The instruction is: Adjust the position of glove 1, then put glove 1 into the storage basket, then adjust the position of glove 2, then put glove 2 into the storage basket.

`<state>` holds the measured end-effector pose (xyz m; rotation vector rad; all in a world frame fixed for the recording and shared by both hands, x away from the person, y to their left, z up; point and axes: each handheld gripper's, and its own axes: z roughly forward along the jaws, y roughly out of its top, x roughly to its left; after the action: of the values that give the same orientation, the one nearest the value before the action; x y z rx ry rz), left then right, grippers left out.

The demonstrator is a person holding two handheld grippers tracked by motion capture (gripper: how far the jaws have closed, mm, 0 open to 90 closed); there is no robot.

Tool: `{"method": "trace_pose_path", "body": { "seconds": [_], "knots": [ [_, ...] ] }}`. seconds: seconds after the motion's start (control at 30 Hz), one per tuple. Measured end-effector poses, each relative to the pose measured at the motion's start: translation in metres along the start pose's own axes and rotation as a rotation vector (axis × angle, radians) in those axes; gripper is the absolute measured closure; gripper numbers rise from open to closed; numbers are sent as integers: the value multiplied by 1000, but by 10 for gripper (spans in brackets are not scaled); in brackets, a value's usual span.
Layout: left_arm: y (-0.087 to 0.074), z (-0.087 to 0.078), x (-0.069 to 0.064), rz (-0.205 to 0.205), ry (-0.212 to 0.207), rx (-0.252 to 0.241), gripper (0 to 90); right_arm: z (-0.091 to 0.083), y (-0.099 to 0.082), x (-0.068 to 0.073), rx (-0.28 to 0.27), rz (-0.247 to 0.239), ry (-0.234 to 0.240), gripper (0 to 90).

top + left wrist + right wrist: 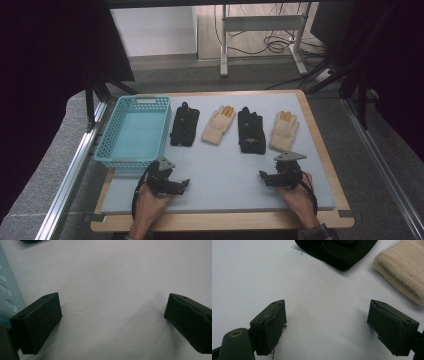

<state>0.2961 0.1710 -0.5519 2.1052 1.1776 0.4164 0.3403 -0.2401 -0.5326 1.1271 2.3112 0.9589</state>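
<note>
The black fabric glove (pixel 337 252) lies just ahead of the right hand-held gripper (pixel 327 322), whose jaws stand apart and empty, so a careless reach might snag the neighbouring cream fleece glove (pixel 402 275) instead.

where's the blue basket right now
In the high view the blue basket sits at the left end of the grey mat, just left of the leftmost black glove and just beyond the left tool.

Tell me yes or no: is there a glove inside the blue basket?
No. In the high view the blue basket shows only its bare bottom, and all four gloves lie on the mat to its right.
</note>
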Motion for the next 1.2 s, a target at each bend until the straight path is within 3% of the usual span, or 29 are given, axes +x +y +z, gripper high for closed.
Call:
{"method": "trace_pose_path", "body": {
  "seconds": [0.8,1.03,1.2],
  "knots": [
    [0,0,0,0,2,-1,16,0,1,1,8,6,2,140],
    [0,0,0,-1,2,-1,16,-4,4,3,1,-5,-2,189],
    [0,0,0,-1,2,-1,16,-9,9,4,-17,-2,35,241]
  ]
}}
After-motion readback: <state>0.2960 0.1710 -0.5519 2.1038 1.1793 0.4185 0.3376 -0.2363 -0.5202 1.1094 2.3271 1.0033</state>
